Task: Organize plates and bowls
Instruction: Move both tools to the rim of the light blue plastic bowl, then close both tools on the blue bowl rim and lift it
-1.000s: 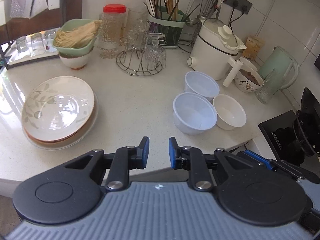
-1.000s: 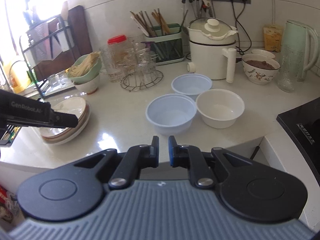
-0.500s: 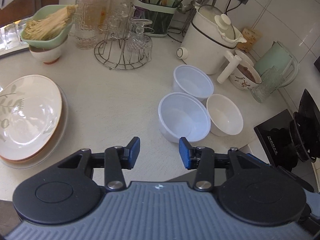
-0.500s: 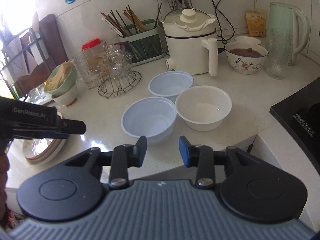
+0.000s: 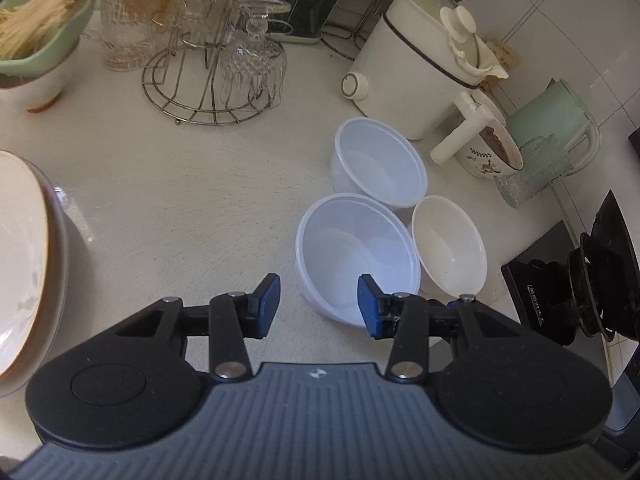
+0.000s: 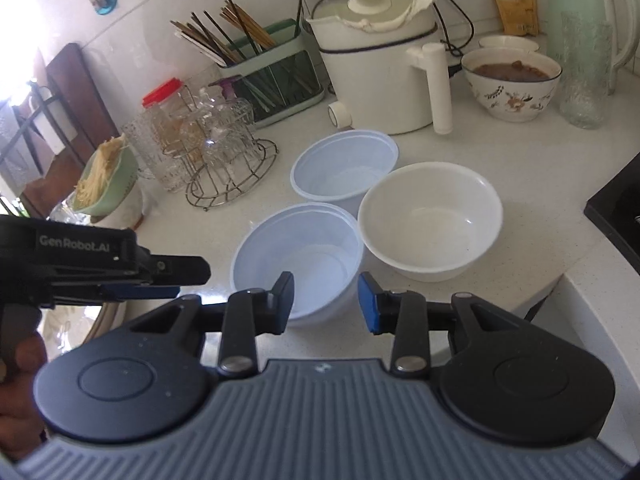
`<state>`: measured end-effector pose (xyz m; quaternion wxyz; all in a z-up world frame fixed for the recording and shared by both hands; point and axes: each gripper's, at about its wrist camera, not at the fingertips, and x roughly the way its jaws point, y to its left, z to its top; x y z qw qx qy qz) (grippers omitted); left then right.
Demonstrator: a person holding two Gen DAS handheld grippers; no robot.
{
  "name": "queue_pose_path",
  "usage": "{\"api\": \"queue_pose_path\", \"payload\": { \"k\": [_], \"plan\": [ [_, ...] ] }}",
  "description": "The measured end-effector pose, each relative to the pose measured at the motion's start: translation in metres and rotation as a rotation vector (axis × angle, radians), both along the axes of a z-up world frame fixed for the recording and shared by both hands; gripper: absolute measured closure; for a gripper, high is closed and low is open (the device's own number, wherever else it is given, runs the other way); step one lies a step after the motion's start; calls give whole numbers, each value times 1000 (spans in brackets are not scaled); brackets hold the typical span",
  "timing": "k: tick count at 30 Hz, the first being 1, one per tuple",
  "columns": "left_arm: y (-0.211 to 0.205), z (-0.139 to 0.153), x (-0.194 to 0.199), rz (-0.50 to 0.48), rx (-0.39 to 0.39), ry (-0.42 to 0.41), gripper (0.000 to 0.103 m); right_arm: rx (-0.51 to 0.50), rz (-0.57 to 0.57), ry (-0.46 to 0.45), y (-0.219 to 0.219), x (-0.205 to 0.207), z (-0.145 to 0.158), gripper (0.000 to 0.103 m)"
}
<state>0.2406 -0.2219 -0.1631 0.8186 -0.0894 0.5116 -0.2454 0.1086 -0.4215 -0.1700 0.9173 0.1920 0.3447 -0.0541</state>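
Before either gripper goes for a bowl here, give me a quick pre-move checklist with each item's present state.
1. Left gripper open, nothing between the pads, jaws just opened: ok.
2. Right gripper open and empty, jaws just opened: ok.
3. Near pale blue plastic bowl upright and empty: ok.
4. Far pale blue plastic bowl and white bowl empty: ok.
5. Clearance between the three bowls: cannot tell.
6. Stack of cream plates fully in view: not ok.

Both wrist views downward, sharing three bowls [image 5: 357,256]

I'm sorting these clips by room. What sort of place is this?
A home kitchen counter, most likely: a chopstick holder, a kettle and a cooktop edge surround the loose bowls.
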Motion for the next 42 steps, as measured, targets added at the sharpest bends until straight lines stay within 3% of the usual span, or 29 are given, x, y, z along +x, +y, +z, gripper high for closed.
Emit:
{"api": "queue_pose_path", "payload": {
  "k": [7,12,14,16,24,33,42],
  "plan": [
    [-11,-16,27,-15,-13,40,56,20,-42,57,-8,23,-11,66],
    [-18,-26,38,-49,-2,76,71,66,-56,95,-12,34,-20,76],
    [-21,-31,41,-57,25,95,85,66,-54,118,-10,38,-22,83],
    [-22,-36,44,-61,59,114,92,47,-51,149,-7,43,-24,85],
    [-2,-29,49,-47,59,135,94,68,-36,184,2,50,-18,87],
    [45,-14,50,29,70,142,94,89,88,203,32,70,-8,86],
    [81,-19,52,91,101,159,94,87,190,221,59,90,-10,86]
  ]
}}
